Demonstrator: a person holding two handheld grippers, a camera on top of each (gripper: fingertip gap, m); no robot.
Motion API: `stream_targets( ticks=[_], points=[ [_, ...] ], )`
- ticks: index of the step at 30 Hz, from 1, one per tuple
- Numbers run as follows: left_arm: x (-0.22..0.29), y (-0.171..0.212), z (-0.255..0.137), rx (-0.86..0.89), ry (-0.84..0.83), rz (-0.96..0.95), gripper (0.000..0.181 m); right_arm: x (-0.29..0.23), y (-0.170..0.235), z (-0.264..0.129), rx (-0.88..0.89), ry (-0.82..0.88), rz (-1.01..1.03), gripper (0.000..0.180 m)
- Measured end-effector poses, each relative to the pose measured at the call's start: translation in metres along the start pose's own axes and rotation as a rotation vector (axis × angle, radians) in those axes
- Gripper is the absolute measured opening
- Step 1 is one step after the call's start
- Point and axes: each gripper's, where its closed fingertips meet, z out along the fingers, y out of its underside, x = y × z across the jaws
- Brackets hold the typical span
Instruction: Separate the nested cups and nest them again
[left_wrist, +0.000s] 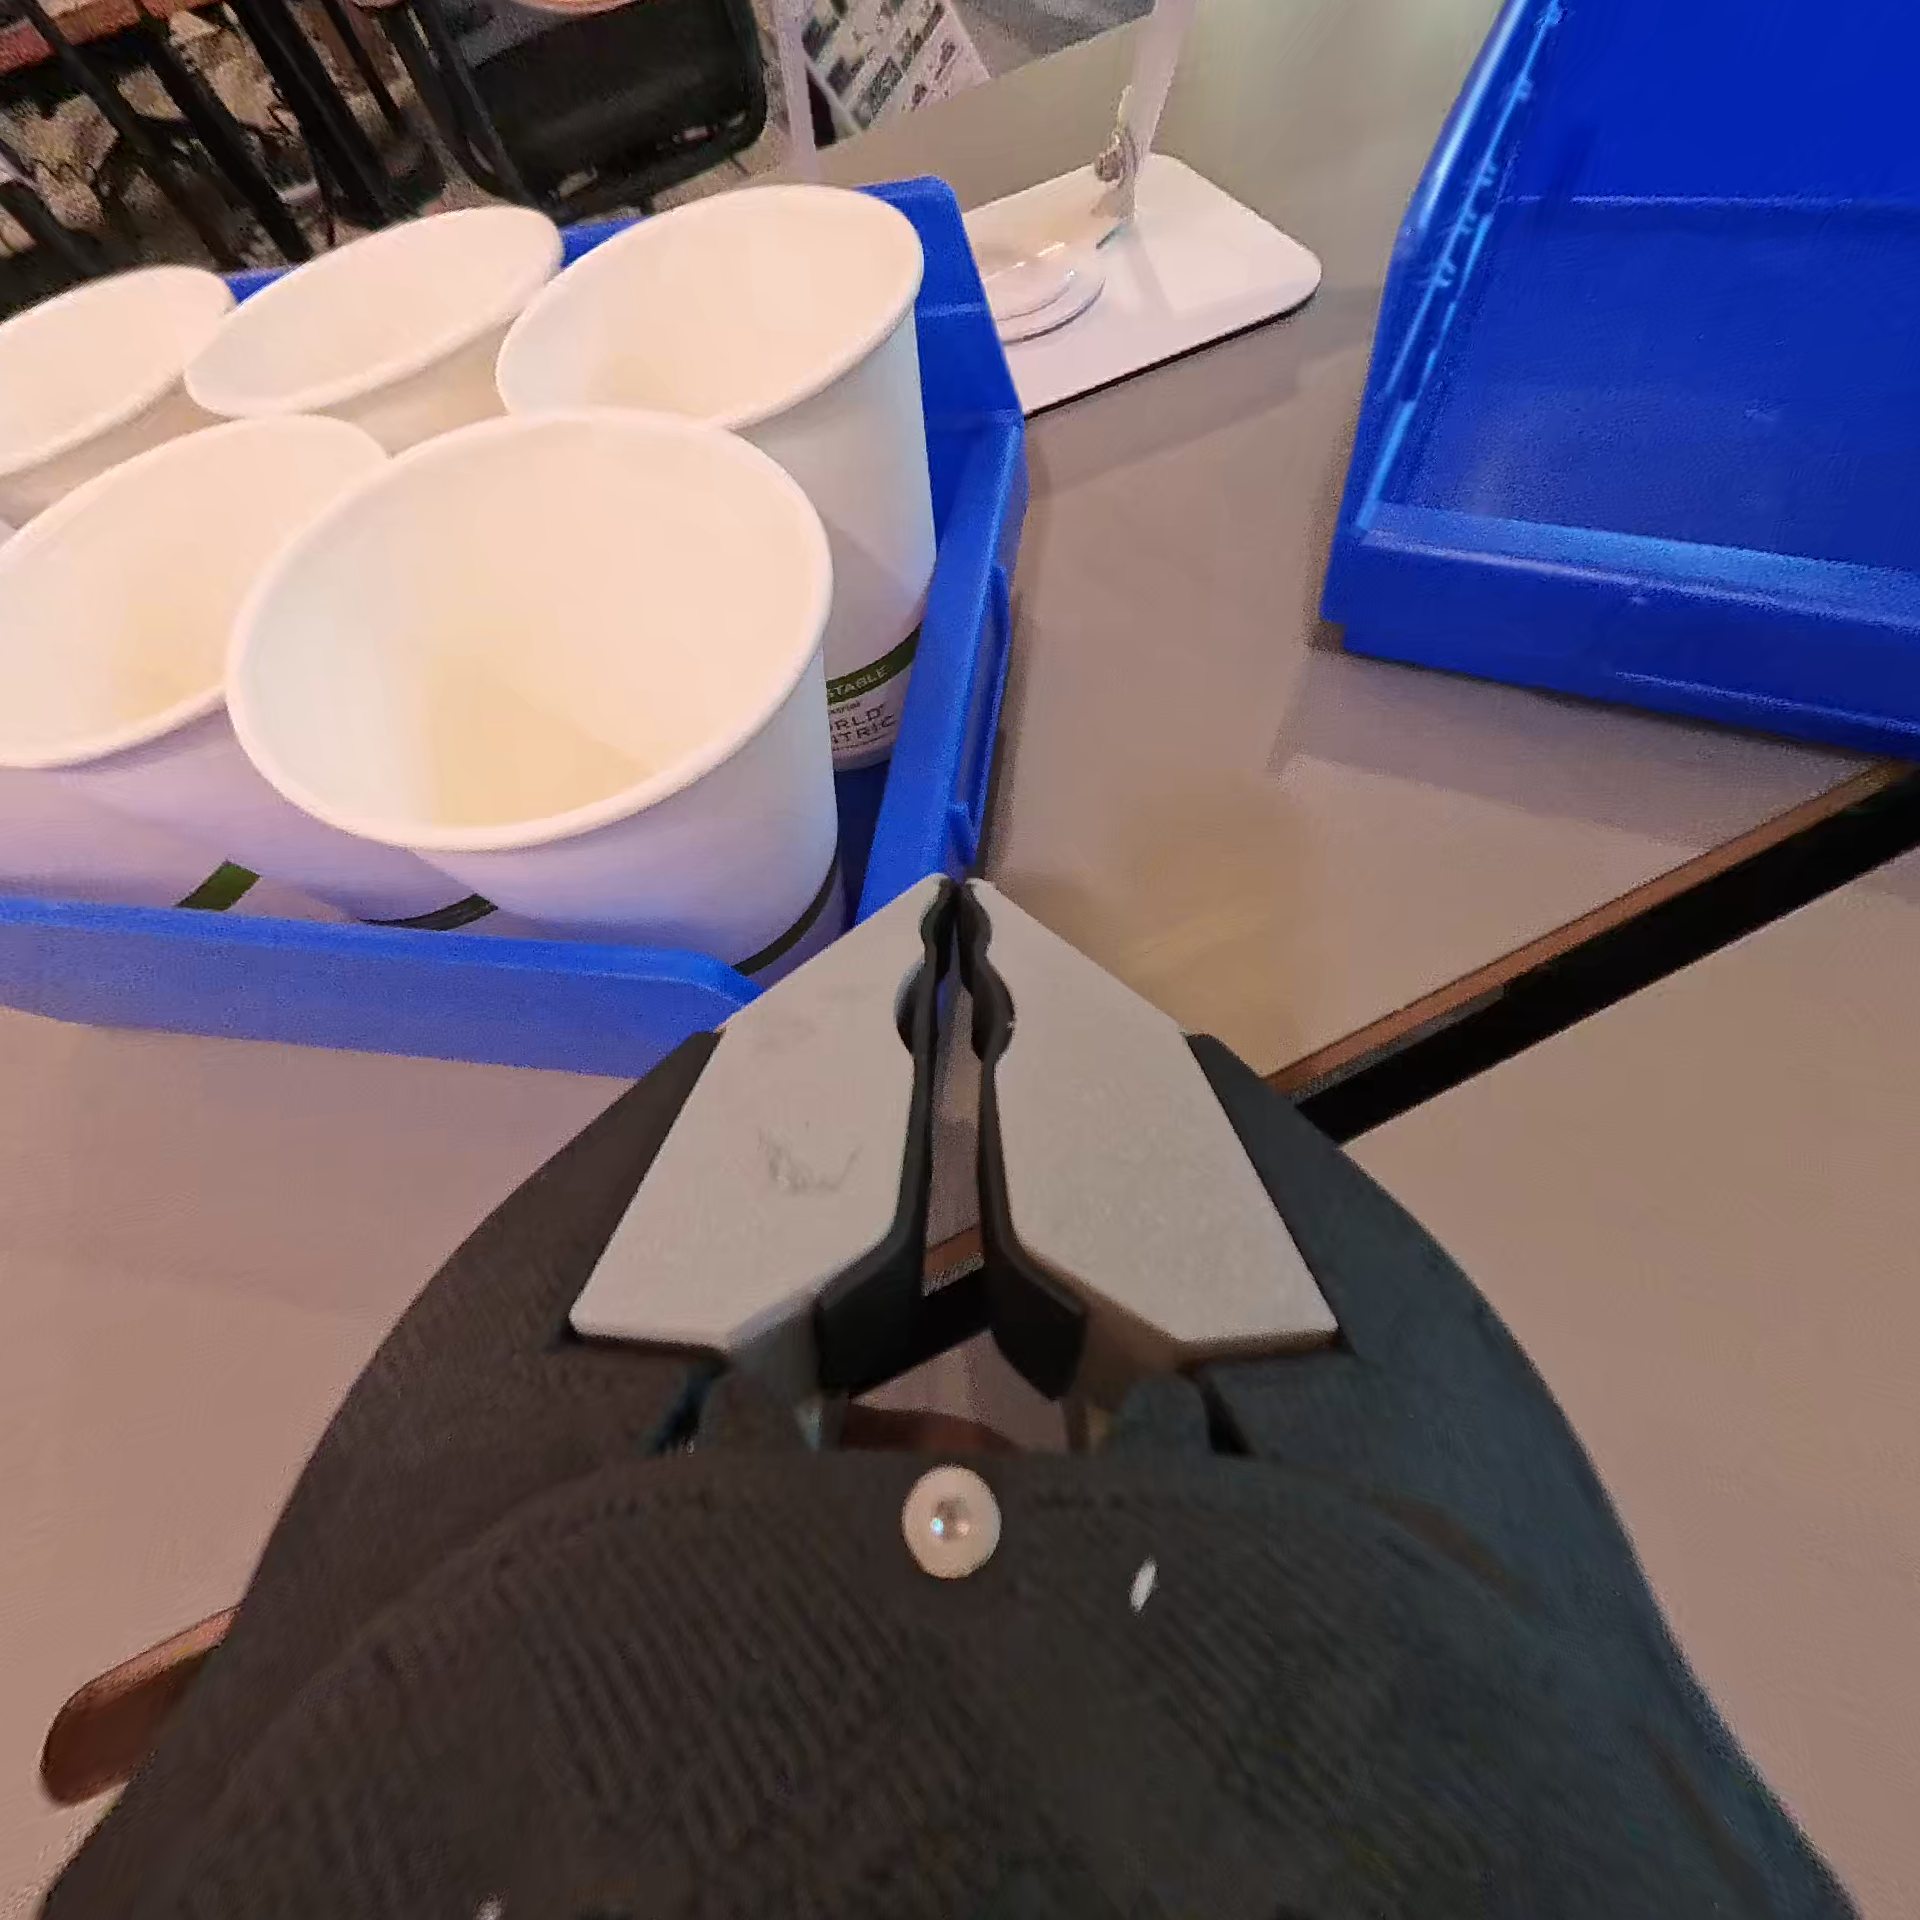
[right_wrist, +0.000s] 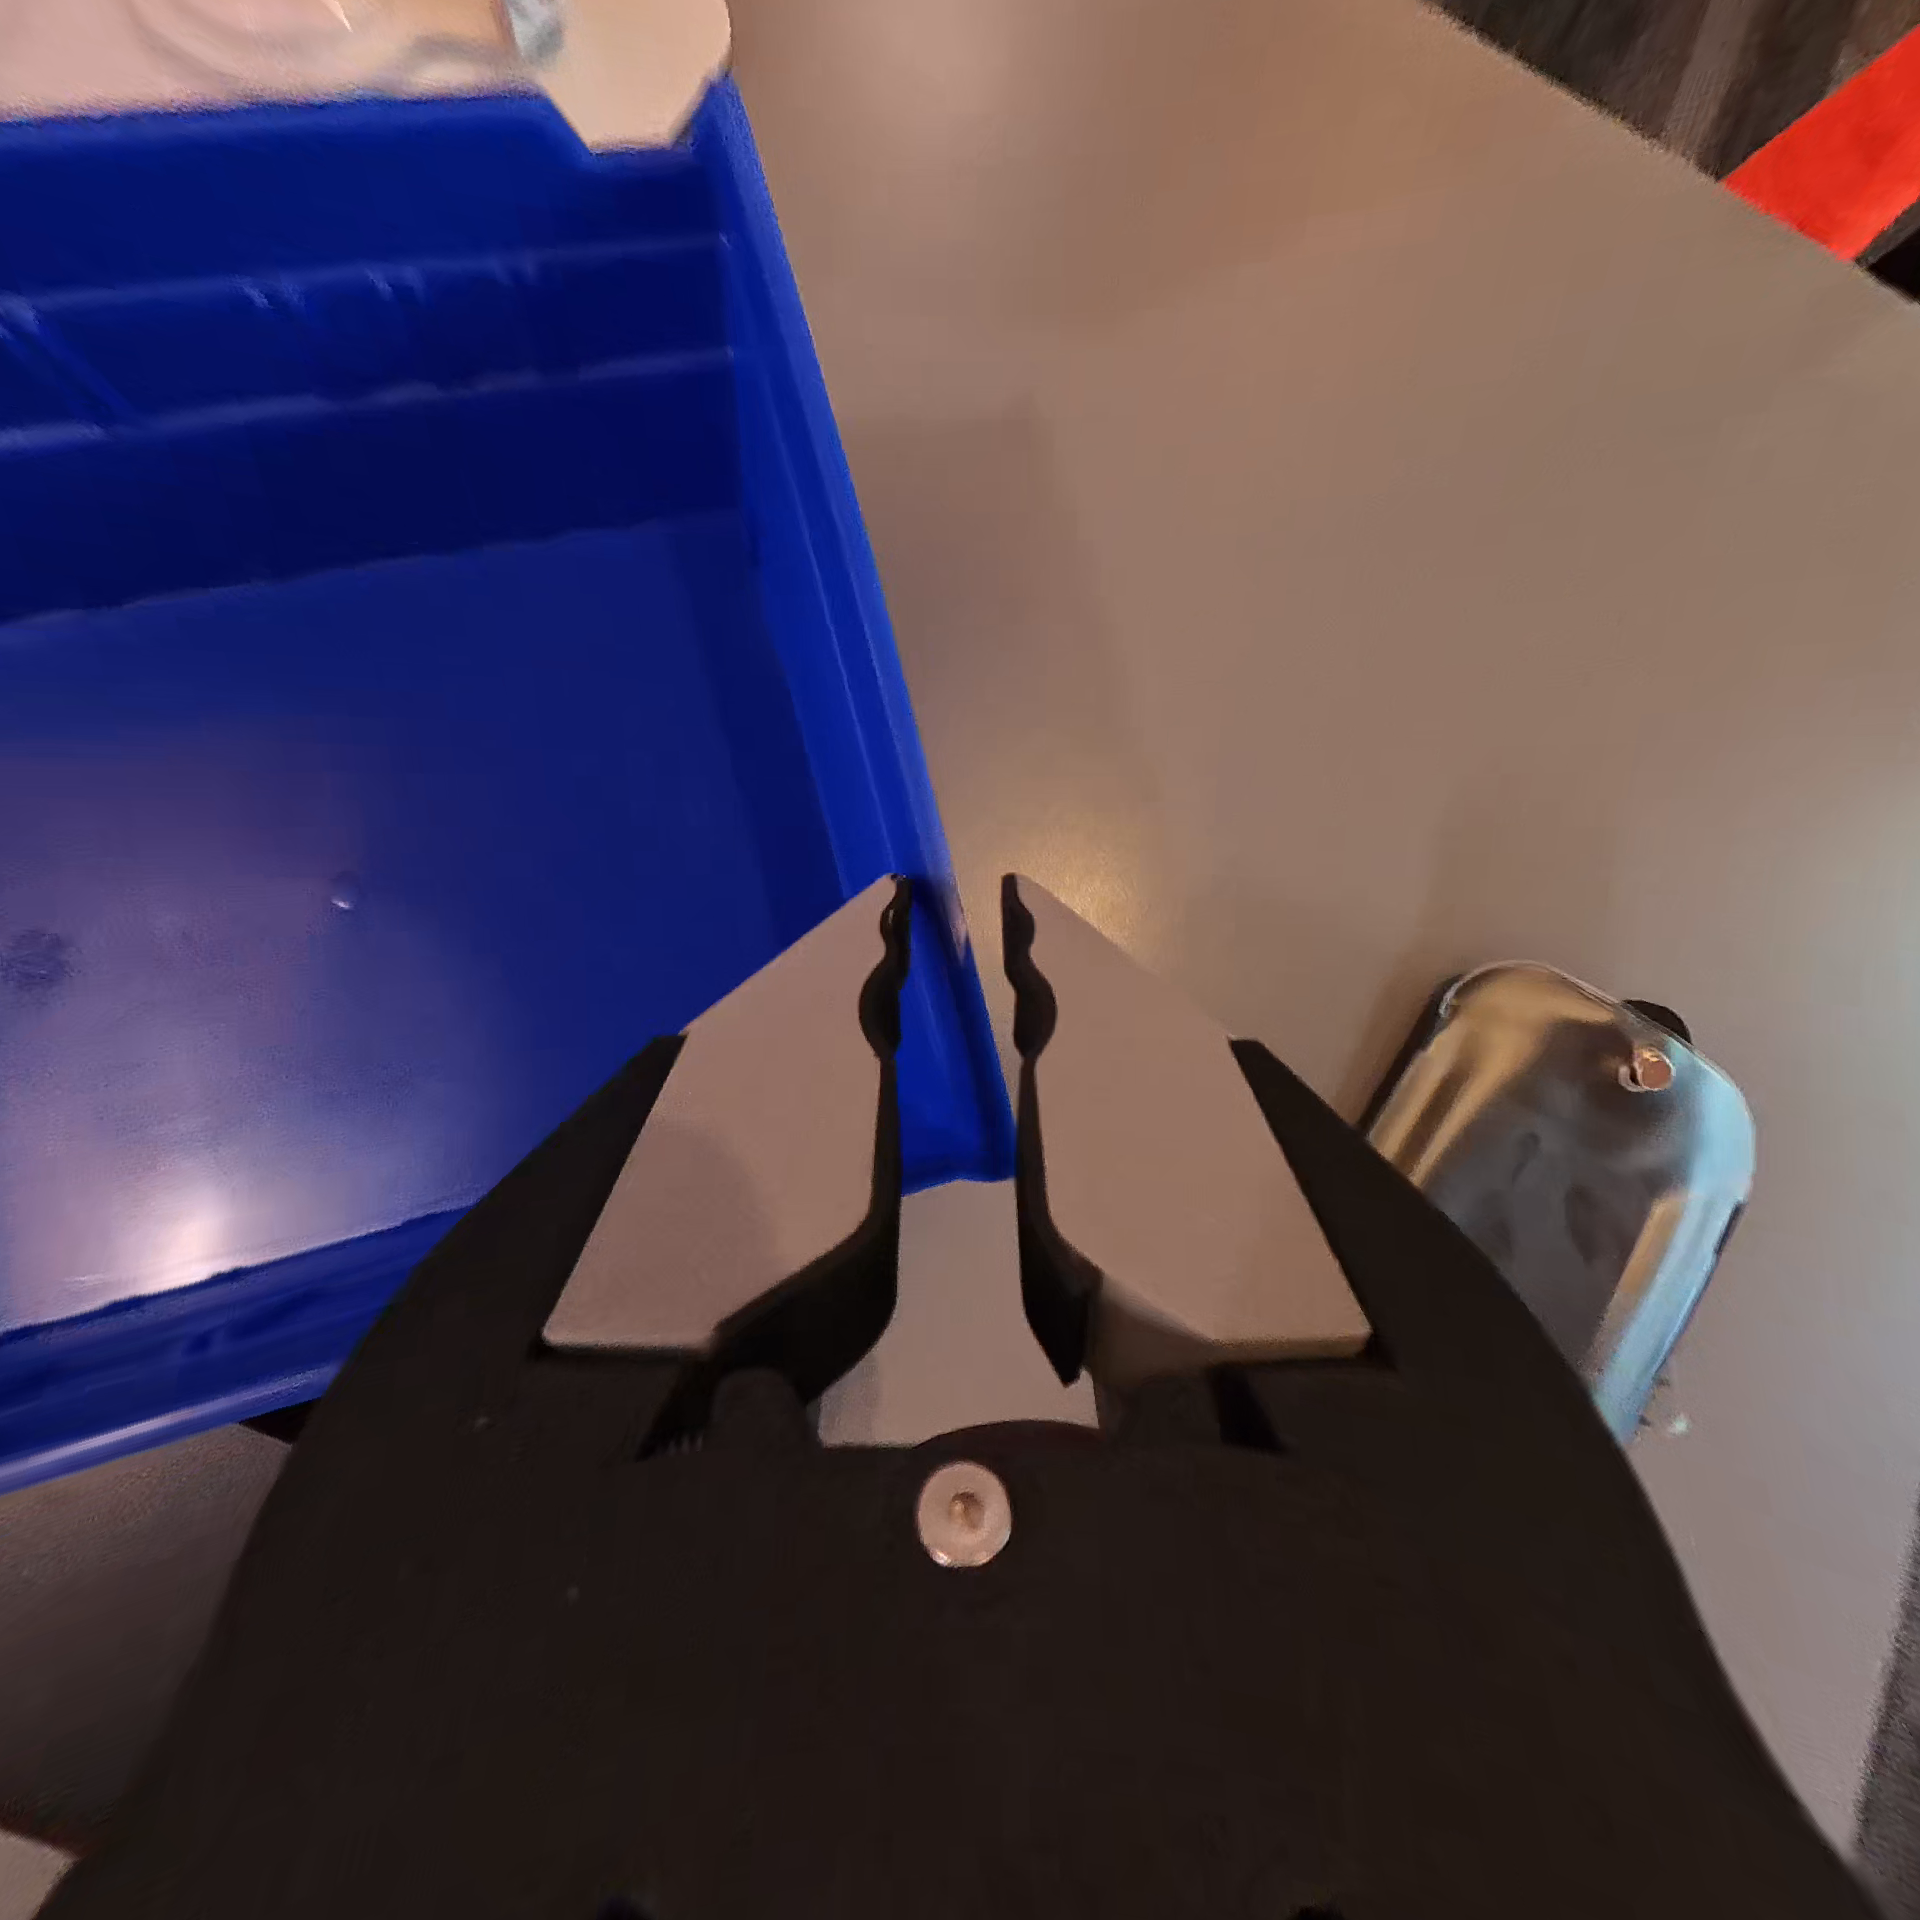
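Note:
Several white paper cups stand upright in a blue bin (left_wrist: 935, 644) at the left of the left wrist view; the nearest cup (left_wrist: 540, 665) is just left of my left gripper (left_wrist: 956, 894). That gripper is shut and empty, with its tips at the bin's near right corner. In the right wrist view my right gripper (right_wrist: 951, 894) is open by a narrow gap and empty, above the right wall of a second, empty blue bin (right_wrist: 416, 831). No cup shows in that view.
The second blue bin also shows at the right of the left wrist view (left_wrist: 1662, 416). A white stand base (left_wrist: 1143, 270) sits behind the cup bin. A shiny metal clamp plate (right_wrist: 1558, 1164) lies on the grey table (right_wrist: 1351, 520) to the right. A gap between tables (left_wrist: 1558, 966) runs diagonally. My hands' fingertips stand some 45 centimetres from each other. About 30 centimetres separates my right fingertips from the white stand base (left_wrist: 1143, 270).

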Motion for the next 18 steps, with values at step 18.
stream_targets(
  ticks=[18],
  points=[
    [-0.142, 0.048, -0.044, -0.010, -0.299, -0.174, 0.000, -0.284, 0.017, -0.103, 0.224, -0.399, -0.430, 0.008]
  ],
)
